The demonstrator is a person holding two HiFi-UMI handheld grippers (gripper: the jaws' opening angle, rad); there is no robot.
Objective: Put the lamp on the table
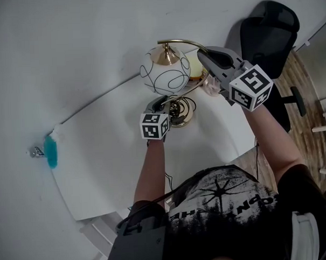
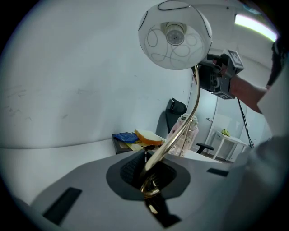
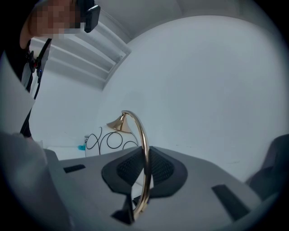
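The lamp has a white globe shade (image 1: 166, 70) with black swirls, a curved gold arm (image 1: 184, 43) and a gold base (image 1: 180, 114). It is held over the far part of the white table (image 1: 100, 167). My left gripper (image 1: 161, 107) is shut on the gold stem (image 2: 174, 135) just above the base. My right gripper (image 1: 205, 57) is shut on the arched arm (image 3: 143, 149) higher up, beside the shade (image 3: 108, 142). In the left gripper view the shade (image 2: 175, 36) hangs overhead and the right gripper (image 2: 217, 76) shows behind it. Whether the base touches the table I cannot tell.
A teal object (image 1: 50, 151) lies at the table's left edge. A black office chair (image 1: 269, 33) stands beyond the table on the right, over wood flooring. A pinkish clear container (image 1: 211, 88) sits by the lamp. A dark box with food (image 2: 135, 137) lies farther off.
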